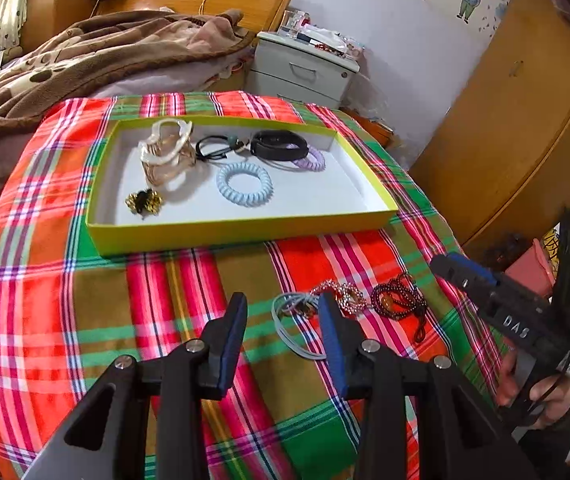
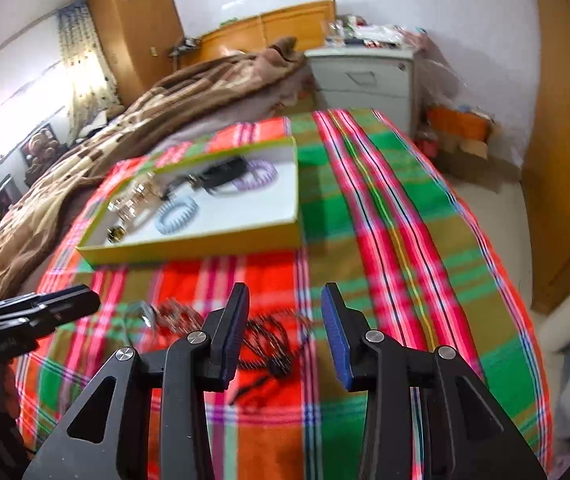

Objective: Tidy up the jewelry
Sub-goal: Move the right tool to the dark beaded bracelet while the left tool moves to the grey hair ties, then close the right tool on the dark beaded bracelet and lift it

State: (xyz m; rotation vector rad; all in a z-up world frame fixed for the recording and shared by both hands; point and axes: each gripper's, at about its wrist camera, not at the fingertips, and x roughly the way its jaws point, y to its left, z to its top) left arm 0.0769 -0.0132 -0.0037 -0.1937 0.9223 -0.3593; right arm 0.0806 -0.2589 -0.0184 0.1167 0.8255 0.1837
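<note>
Left gripper (image 1: 283, 320) at 6 o'clock, jaws apart, nothing between. Grey cord loop (image 1: 291, 330), pink bead chain (image 1: 345, 294), dark bead necklace (image 1: 399, 300) lie on plaid cloth (image 1: 65, 300). Yellow-rimmed tray (image 1: 241, 228) at 12 o'clock. Right gripper (image 2: 285, 320) gapes, empty.
</note>
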